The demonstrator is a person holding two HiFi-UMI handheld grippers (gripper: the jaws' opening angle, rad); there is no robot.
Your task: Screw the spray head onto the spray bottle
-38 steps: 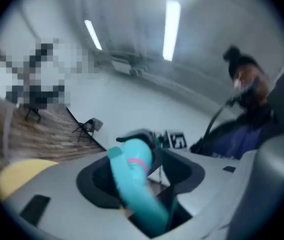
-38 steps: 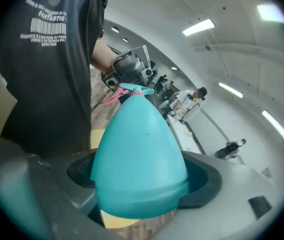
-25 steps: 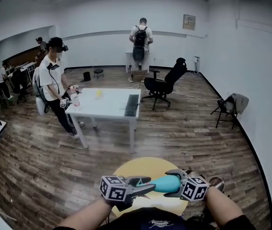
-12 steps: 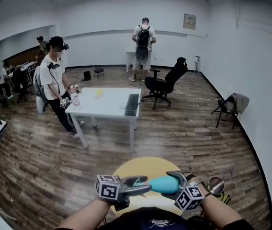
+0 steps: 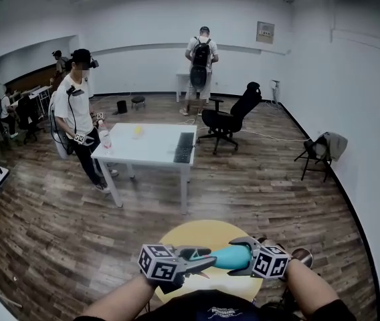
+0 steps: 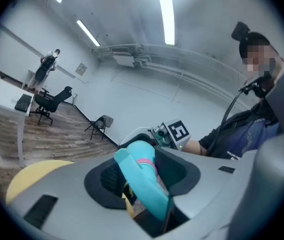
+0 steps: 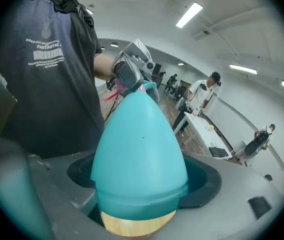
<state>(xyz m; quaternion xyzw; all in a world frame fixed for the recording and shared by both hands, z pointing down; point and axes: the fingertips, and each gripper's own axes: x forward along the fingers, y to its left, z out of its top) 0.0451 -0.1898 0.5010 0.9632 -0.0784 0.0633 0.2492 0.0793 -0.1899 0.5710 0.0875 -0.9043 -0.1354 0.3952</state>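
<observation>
The teal spray bottle (image 5: pixel 229 257) lies almost level in the air, low in the head view and over the near edge of a round yellow tabletop (image 5: pixel 203 229), held between the person's two hands. The right gripper (image 5: pixel 241 256) has its jaws spread wide around the bottle's egg-shaped body, pads pressing on both sides. In the right gripper view the wood-coloured base faces the camera and the narrow end points away, toward the left gripper (image 5: pixel 205 263). The spray head (image 6: pixel 141 174), teal with a pink ring behind it, sits at that narrow end. The left gripper's jaws have just been closing and now pinch the spray head between them, its long trigger piece running down through the gap in the left gripper view. How far the head is threaded on cannot be told. Farther back on the wood-patterned floor stands a white table (image 5: pixel 151 154) with a dark keyboard (image 5: pixel 184 146) on it. A person in a white shirt (image 5: pixel 75 116) stands at its left end, a black office chair (image 5: pixel 233 116) is beyond it, and a person with a backpack (image 5: pixel 200 57) is near the far wall.
</observation>
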